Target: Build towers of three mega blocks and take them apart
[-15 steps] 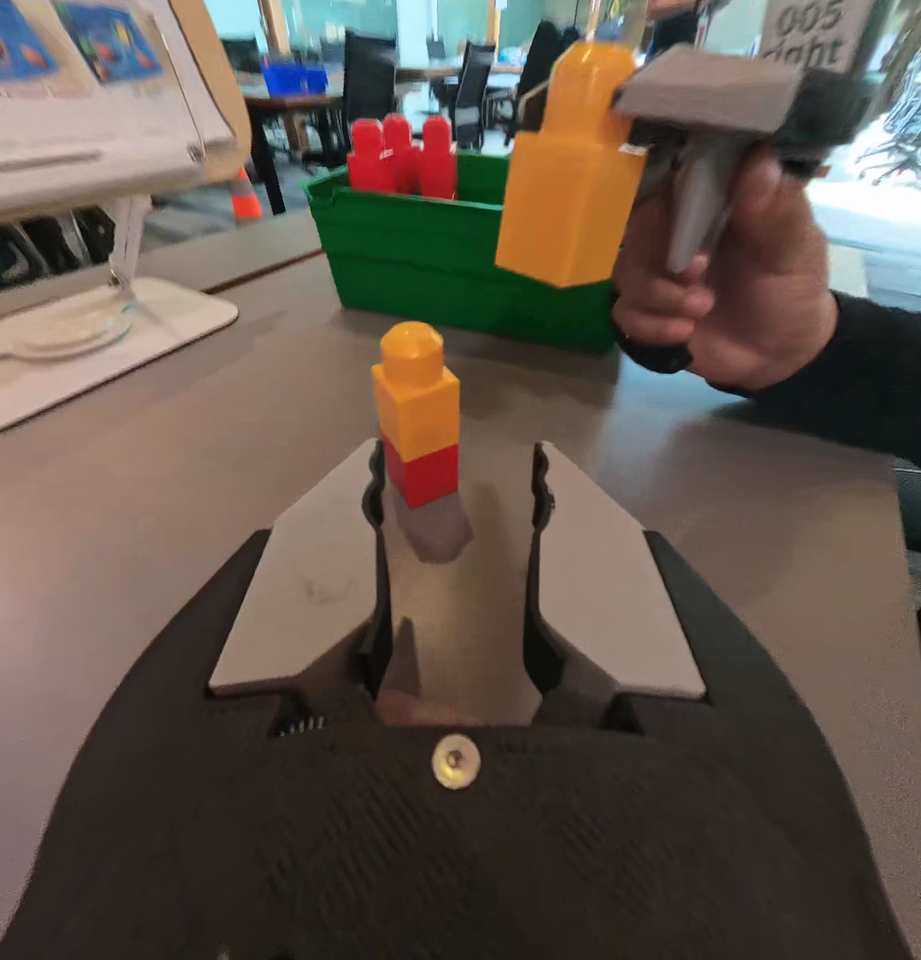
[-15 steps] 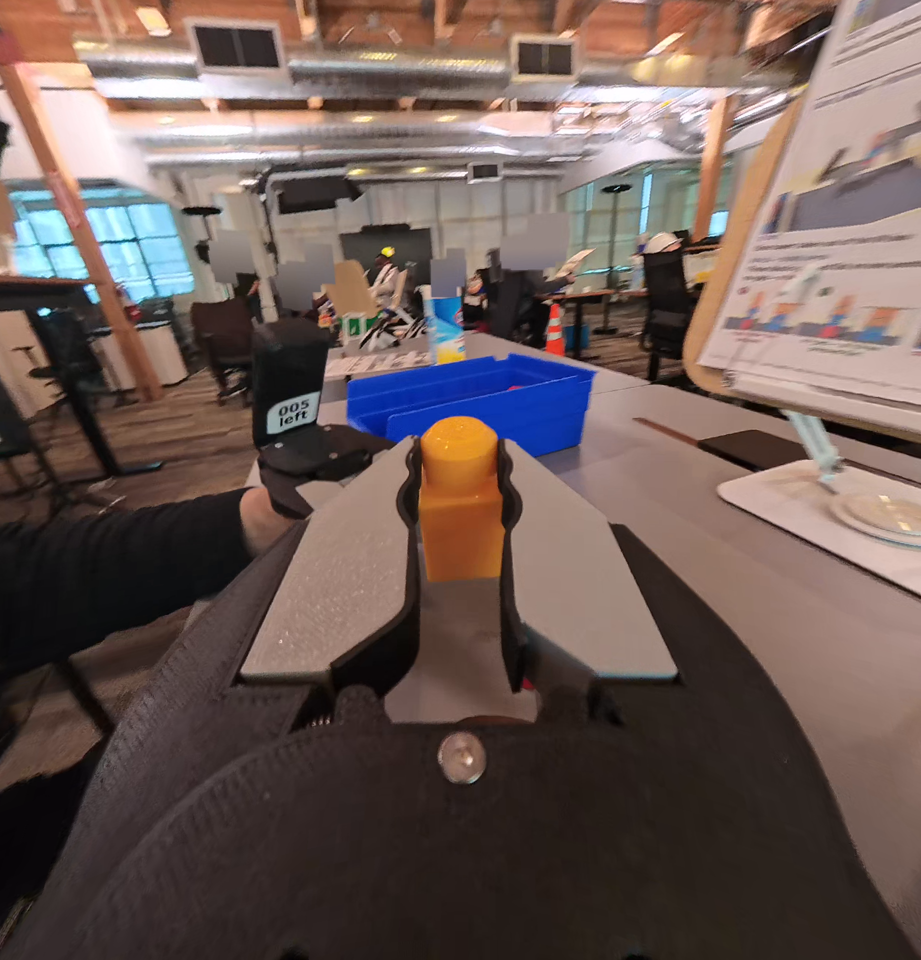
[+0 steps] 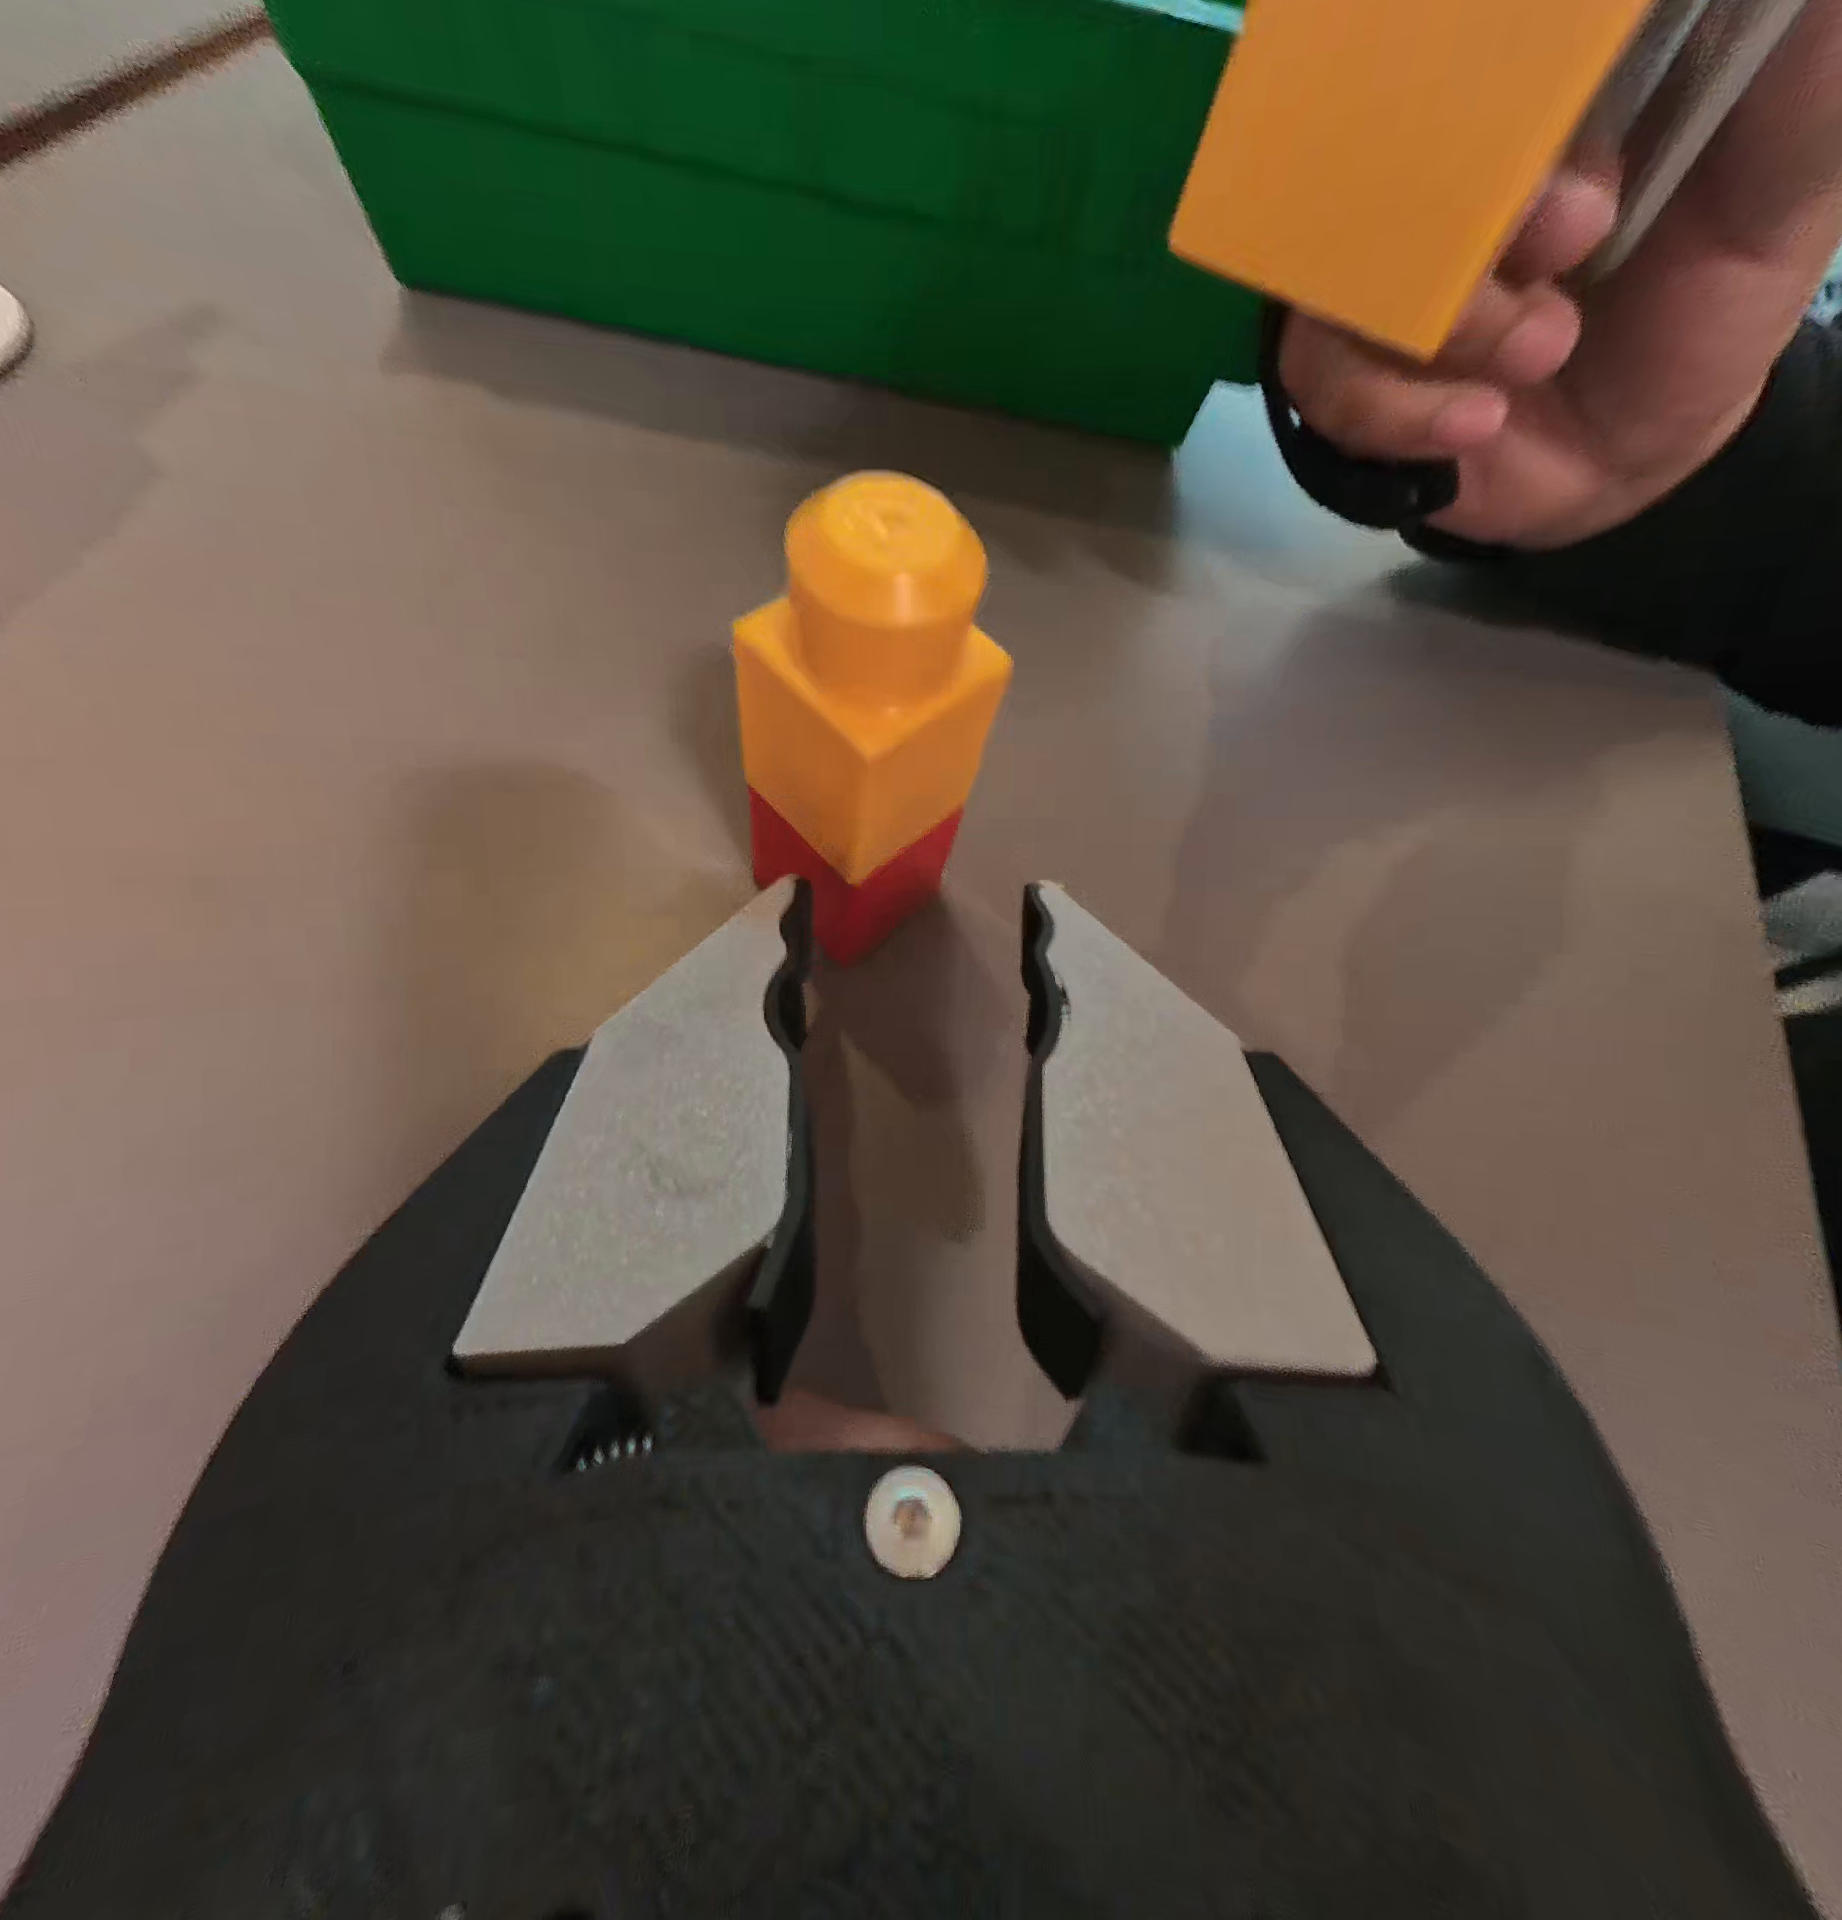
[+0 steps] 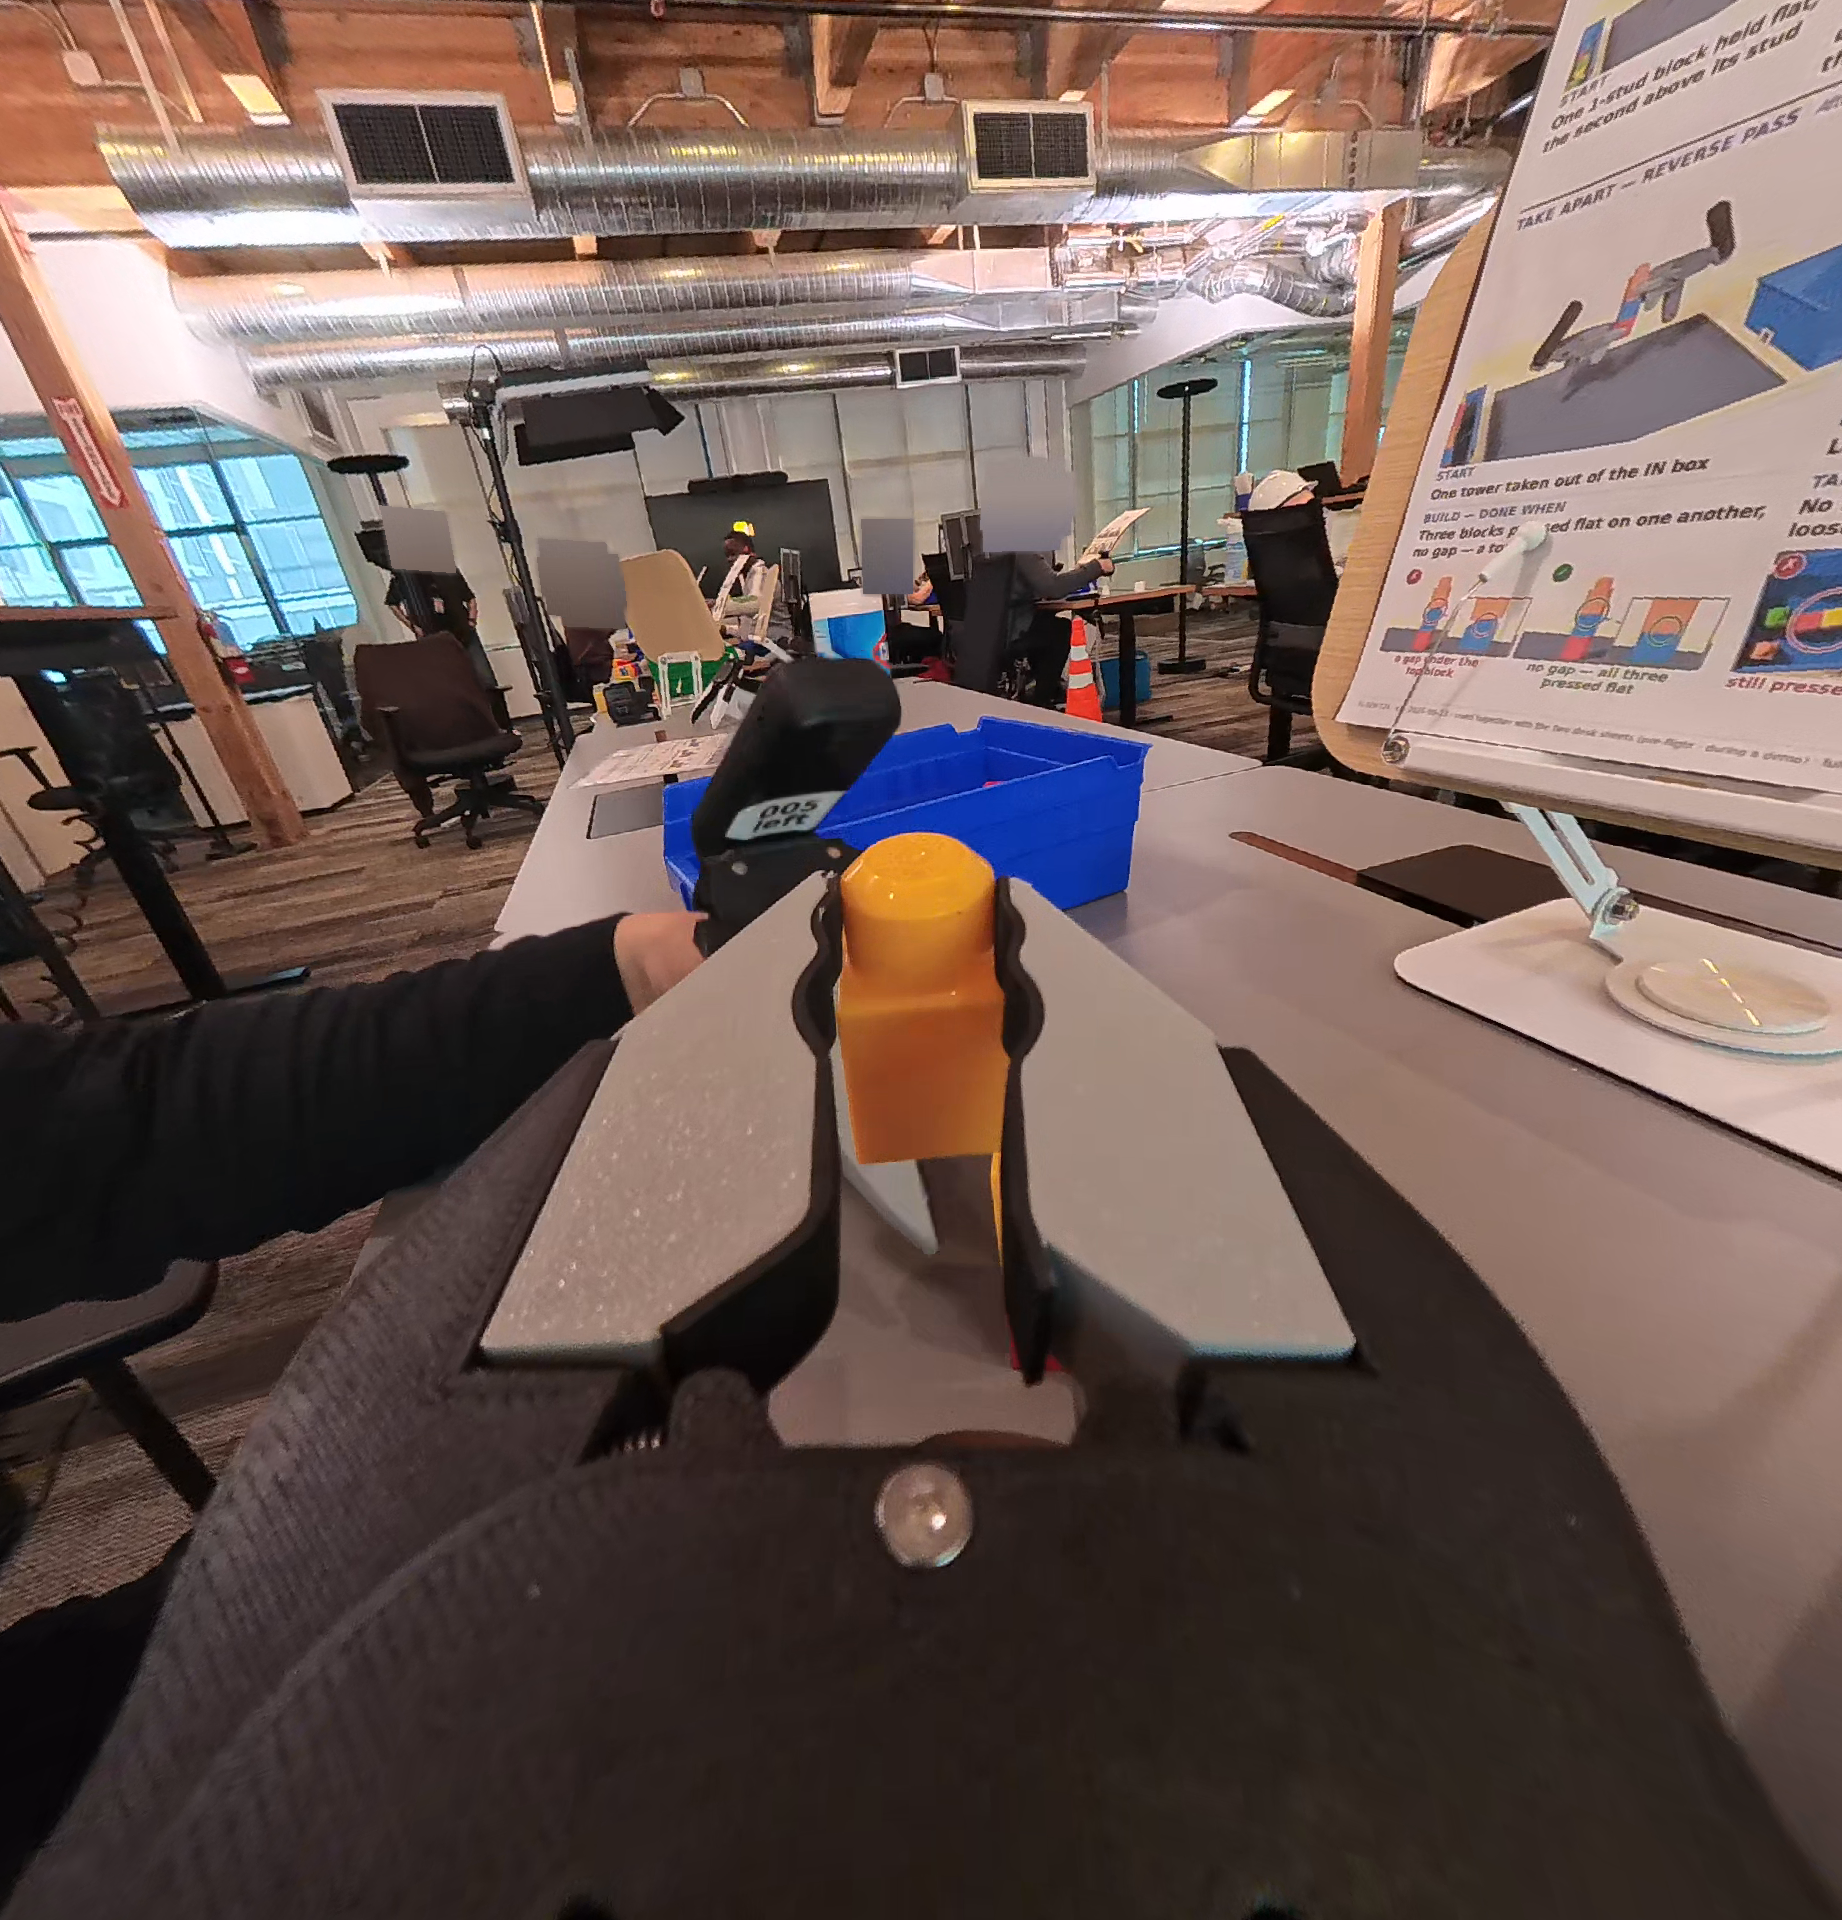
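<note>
Two plastic blocks are stacked on the grey bench (image 3: 273,727): an orange single-stud block (image 3: 870,717) pressed onto a red block (image 3: 875,894). The left tool (image 3: 909,914) is held low with its jaws spread, the red base just beyond its tips, probably so the stack can be steadied. A third orange single-stud block (image 4: 922,1023) is pinched stud-up in the right tool (image 4: 912,961), raised to the right before a green plastic bin (image 3: 792,187), apparently for capping.
</note>
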`<act>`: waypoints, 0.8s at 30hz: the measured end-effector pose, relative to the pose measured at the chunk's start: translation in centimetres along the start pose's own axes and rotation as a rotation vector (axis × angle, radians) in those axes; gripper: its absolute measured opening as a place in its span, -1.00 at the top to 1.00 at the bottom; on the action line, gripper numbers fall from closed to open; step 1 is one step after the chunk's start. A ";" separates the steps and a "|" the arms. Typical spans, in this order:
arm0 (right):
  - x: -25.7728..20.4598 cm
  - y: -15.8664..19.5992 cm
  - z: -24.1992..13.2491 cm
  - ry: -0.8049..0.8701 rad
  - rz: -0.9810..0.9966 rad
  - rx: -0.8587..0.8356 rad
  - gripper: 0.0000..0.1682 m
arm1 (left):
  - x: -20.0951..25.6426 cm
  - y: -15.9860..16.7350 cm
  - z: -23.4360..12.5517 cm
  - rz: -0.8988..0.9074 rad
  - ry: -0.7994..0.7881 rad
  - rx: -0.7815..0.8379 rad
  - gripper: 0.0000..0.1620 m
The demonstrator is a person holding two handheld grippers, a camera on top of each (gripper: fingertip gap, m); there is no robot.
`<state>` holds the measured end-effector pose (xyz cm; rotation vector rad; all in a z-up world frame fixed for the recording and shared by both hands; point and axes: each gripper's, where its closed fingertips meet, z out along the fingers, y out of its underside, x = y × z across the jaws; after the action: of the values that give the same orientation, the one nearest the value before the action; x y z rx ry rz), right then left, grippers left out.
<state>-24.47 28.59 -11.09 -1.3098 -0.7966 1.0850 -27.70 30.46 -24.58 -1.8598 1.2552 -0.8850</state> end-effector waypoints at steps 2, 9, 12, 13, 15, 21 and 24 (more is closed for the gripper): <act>0.0 0.0 0.0 -0.006 0.015 0.001 0.69 | 0.5 1.0 0.4 -0.005 0.025 -0.040 0.53; -0.2 0.2 0.2 -0.021 0.028 0.000 0.69 | 3.3 1.0 0.1 0.052 0.110 -0.019 0.64; 0.0 0.2 0.2 -0.013 0.027 0.000 0.69 | 2.8 1.4 0.3 0.074 0.054 -0.040 0.61; 0.0 0.2 0.1 -0.013 0.027 0.001 0.69 | 2.3 1.2 0.2 0.077 0.024 -0.033 0.59; -0.1 -0.1 0.0 -0.015 0.029 0.013 0.69 | 0.5 1.2 0.0 0.089 -0.078 -0.035 0.45; -0.3 -0.1 0.0 -0.041 0.036 0.018 0.69 | -2.0 0.9 1.0 0.177 -0.149 -0.079 0.06; -0.4 0.1 0.1 -0.049 0.040 0.010 0.69 | -2.3 0.6 2.2 0.282 -0.118 -0.102 0.04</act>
<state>-24.70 28.27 -11.12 -1.2996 -0.8035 1.1553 -26.81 32.87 -26.56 -1.7296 1.4659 -0.5614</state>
